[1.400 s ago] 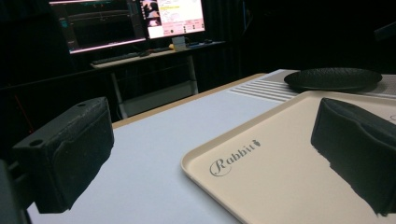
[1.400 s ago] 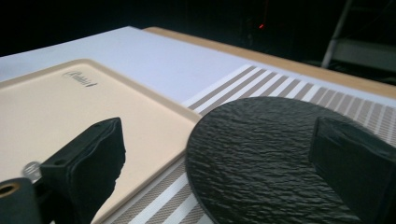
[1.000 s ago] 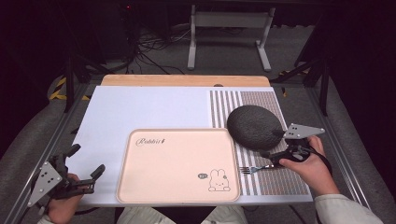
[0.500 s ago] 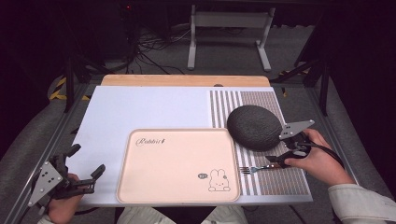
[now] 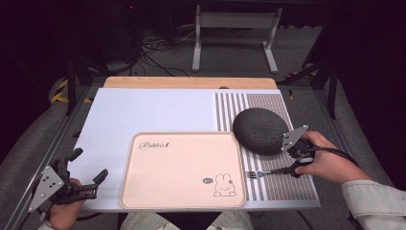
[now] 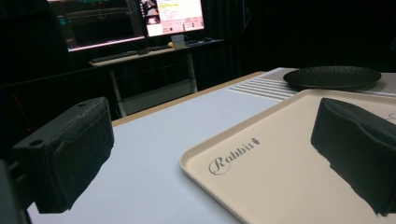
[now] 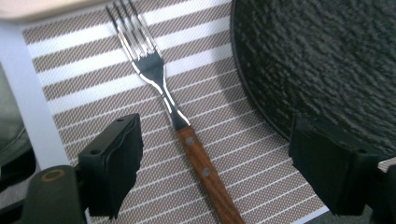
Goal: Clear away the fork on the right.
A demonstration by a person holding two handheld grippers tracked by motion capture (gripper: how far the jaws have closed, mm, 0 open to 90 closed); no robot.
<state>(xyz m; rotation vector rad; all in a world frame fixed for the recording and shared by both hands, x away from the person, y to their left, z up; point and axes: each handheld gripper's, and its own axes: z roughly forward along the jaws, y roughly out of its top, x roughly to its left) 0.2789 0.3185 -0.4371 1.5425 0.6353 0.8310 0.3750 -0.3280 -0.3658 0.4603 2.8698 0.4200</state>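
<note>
A fork (image 5: 266,172) with a wooden handle lies on the striped placemat (image 5: 268,103), tines toward the beige tray (image 5: 182,167). My right gripper (image 5: 288,166) is low over its handle. In the right gripper view the fork (image 7: 187,135) lies between the two pads, with a gap on each side. The jaws have just been closing and stand open, (image 7: 219,158) being the right gripper's midpoint. A dark textured plate (image 5: 261,130) sits just beyond it. My left gripper (image 5: 91,165) rests open at the table's near left corner, holding nothing.
The tray (image 6: 280,154), printed with "Rabbit" and a rabbit drawing, lies at the near middle on a white mat (image 5: 143,110). In the left gripper view the plate (image 6: 331,77) is far off. A wooden strip edges the far side, with a desk and monitors beyond.
The right hand has shifted slightly over the fork handle and its sleeve has come further into view. The fork, plate, tray and left gripper have stayed put.
</note>
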